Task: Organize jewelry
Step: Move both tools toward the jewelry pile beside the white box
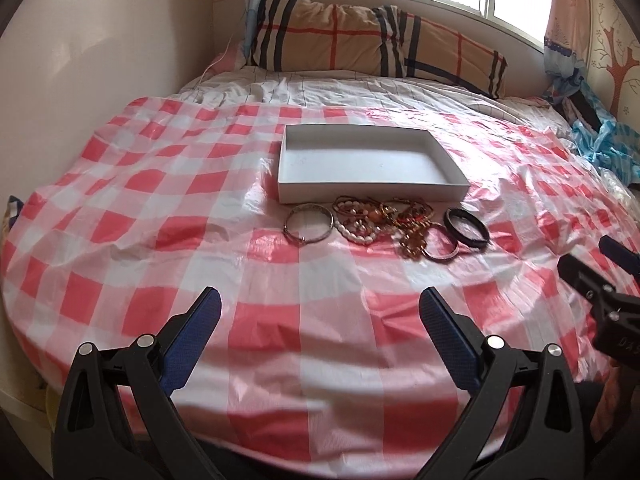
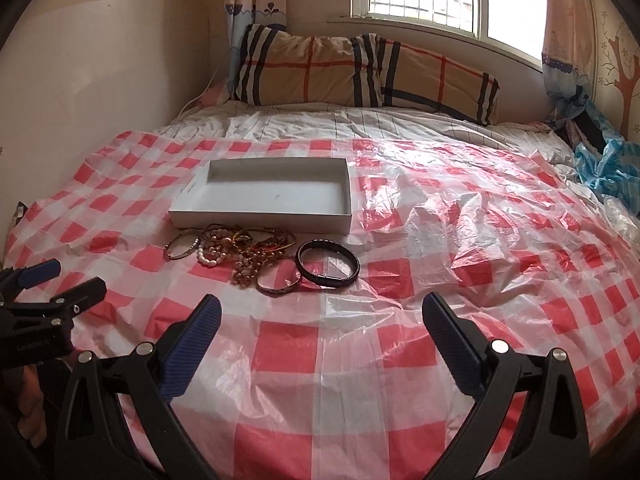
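Note:
A shallow white box (image 1: 372, 196) (image 2: 260, 222) lies empty on the red-and-white checked sheet. Just in front of it sits a heap of jewelry (image 1: 384, 220) (image 2: 244, 250): a silver bangle (image 1: 308, 224) at the left, white bead bracelets, gold chains, a thin bangle (image 2: 279, 282) and a black bracelet (image 1: 467, 227) (image 2: 327, 265) at the right. My left gripper (image 1: 320, 300) is open, well short of the heap. My right gripper (image 2: 320, 308) is open too, near the black bracelet's front. Each gripper shows at the edge of the other's view.
The plastic checked sheet (image 1: 160, 216) covers a bed and is wrinkled at the right (image 2: 460, 216). Plaid pillows (image 1: 360, 40) lie under a window at the far end. A wall (image 1: 100, 60) runs along the left; blue plastic (image 2: 608, 164) is bunched at the far right.

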{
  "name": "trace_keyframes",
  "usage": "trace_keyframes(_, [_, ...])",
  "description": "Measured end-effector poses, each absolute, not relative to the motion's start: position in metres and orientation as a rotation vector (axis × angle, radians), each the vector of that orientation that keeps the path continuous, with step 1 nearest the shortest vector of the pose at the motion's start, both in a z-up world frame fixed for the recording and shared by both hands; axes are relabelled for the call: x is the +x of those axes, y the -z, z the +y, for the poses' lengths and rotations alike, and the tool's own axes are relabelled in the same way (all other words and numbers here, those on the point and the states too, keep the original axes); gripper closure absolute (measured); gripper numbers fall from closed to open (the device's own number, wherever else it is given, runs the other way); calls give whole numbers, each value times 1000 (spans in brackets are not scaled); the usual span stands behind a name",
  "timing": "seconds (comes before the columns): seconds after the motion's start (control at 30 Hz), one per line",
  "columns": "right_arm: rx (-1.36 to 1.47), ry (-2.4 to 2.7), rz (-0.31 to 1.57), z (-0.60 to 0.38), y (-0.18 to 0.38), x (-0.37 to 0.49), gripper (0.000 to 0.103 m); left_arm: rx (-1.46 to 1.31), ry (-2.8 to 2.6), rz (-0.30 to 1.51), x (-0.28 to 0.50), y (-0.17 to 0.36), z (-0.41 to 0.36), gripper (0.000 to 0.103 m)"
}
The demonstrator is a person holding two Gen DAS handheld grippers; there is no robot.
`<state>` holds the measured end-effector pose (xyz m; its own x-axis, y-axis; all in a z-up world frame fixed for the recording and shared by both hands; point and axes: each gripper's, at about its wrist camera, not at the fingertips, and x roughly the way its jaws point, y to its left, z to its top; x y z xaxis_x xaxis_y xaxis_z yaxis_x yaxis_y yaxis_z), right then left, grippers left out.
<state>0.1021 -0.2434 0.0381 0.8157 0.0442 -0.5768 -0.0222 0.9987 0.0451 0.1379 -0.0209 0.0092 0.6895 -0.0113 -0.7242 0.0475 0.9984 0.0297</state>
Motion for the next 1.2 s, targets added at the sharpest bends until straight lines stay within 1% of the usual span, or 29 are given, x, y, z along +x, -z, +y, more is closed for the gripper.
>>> trace_keyframes(0.17, [25, -51, 742, -250, -13, 162, 6, 49, 58, 848, 191, 4, -27, 8])
trace_keyframes(0.23, [34, -73, 751, -251, -8, 179, 6, 71, 61, 862, 211, 11, -32, 8])
trace_keyframes(0.33, [30, -119, 771, -248, -2, 199, 6, 87, 67, 884, 232, 22, -35, 13])
trace_keyframes(0.43, [-5, -118, 800, -243, 6, 218, 6, 96, 61, 908, 251, 34, -37, 14])
trace_keyframes(0.67, [-12, -88, 886, -255, 35, 243, 6, 18, 74, 956, 269, 52, -30, 14])
trace_keyframes(0.77, [14, -109, 919, -259, 45, 250, 6, -25, 109, 927, 271, 46, -30, 14])
trace_keyframes(0.93, [8, -160, 881, -249, 36, 257, 6, 13, 122, 913, 274, 45, -40, 14])
trace_keyframes(1.03, [-57, -140, 879, -240, 31, 267, 6, 31, 94, 925, 277, 48, -38, 14])
trace_keyframes(1.2, [12, -136, 943, -259, 46, 272, 6, 58, 56, 935, 283, 52, -29, 14])
